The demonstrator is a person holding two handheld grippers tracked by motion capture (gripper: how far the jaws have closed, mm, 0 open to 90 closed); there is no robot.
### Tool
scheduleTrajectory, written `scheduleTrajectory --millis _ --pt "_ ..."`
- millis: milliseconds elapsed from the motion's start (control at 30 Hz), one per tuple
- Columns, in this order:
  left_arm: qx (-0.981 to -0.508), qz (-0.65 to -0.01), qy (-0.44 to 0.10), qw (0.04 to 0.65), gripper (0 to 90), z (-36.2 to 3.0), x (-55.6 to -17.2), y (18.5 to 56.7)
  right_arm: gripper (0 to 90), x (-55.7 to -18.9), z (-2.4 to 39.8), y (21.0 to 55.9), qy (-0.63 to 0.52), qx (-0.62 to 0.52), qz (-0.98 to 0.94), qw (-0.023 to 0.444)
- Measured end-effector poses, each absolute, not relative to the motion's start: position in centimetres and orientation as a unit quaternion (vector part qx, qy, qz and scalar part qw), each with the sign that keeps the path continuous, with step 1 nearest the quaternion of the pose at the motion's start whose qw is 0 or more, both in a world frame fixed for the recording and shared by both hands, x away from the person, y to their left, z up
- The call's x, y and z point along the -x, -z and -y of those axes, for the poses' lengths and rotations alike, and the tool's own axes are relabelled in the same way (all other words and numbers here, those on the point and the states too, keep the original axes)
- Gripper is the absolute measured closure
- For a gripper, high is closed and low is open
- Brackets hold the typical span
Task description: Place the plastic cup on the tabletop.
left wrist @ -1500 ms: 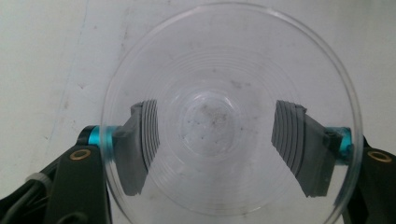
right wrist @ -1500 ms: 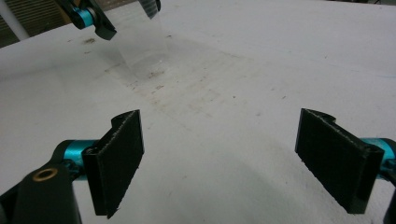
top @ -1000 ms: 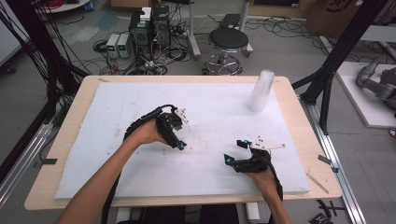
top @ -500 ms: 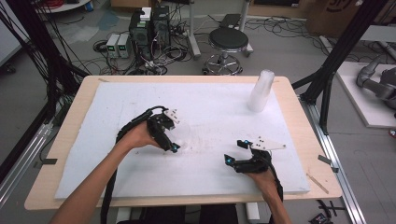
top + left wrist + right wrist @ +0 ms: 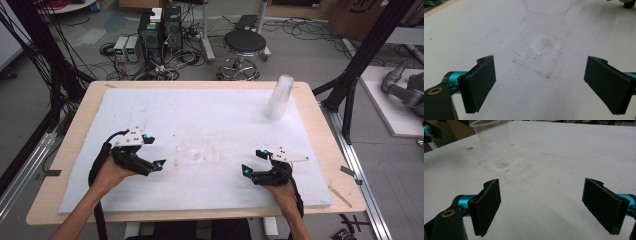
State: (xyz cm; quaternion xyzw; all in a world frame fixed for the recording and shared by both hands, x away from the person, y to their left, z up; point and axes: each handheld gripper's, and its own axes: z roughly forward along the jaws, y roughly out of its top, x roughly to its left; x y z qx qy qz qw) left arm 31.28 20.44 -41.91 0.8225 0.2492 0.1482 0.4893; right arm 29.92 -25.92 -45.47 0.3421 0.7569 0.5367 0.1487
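A clear cup (image 5: 544,22) stands on the desk's (image 5: 70,135) stained white mat (image 5: 210,115); it is hard to see, and its rim is cut off in the left gripper view. Left of the cup, the left hand-held gripper (image 5: 154,151) has just been opening its jaws, with nothing between them, and right of the cup the right hand-held gripper (image 5: 254,161) is spread wide and empty too. Far behind the cup stands a cup stack (image 5: 279,97), then a stool (image 5: 243,42) on the floor.

No legible text, label, brand or number on any surface. Cardboard box (image 5: 360,12), far right on floor, bears dark printed mark, cut off, unreadable.
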Motion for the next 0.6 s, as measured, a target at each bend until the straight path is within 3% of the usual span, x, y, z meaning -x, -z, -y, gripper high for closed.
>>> scheduleTrajectory --millis 267,600 --pt "-0.765 -0.314 -0.194 0.528 10.5 -23.2 -29.3 44.7 15.5 -30.0 26.0 45.5 -0.538 -0.343 -0.756 0.145" --pt "-0.739 -0.337 -0.216 0.542 10.5 -24.4 -28.4 46.1 15.5 -30.2 26.0 45.5 -0.534 -0.349 -0.757 0.141"
